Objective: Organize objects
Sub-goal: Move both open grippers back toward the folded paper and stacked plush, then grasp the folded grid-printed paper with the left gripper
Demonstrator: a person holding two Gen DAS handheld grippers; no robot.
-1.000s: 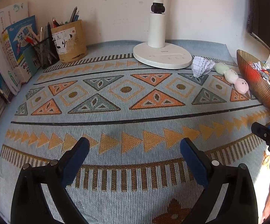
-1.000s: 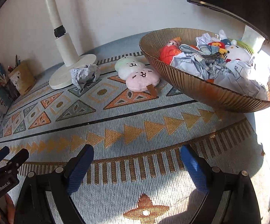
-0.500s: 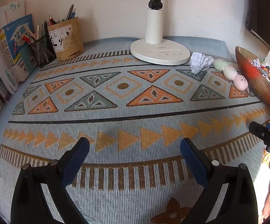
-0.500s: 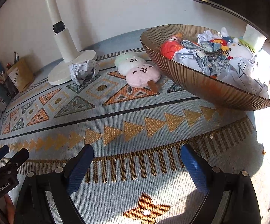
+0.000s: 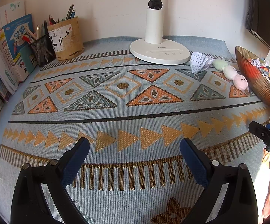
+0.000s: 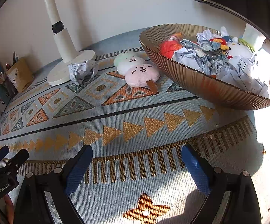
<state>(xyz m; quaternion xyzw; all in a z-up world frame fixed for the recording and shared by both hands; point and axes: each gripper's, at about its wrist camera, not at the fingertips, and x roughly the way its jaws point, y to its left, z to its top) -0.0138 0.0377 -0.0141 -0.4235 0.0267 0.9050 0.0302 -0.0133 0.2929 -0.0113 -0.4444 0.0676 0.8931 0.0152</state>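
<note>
Two empty hand-held grippers hover low over a patterned tabletop. The left hand-held gripper (image 5: 135,149) and the right hand-held gripper (image 6: 136,156) both have their jaws spread wide, holding nothing. Well ahead, a crumpled paper ball (image 6: 83,70) touches the lamp base (image 6: 60,74). Beside it lies a soft plush skewer (image 6: 138,69) of green, white and pink faces, just next to the ribbed bowl (image 6: 200,80) of toys and paper. Both probably feel light and squashy; pinching across the middle should hold them.
</note>
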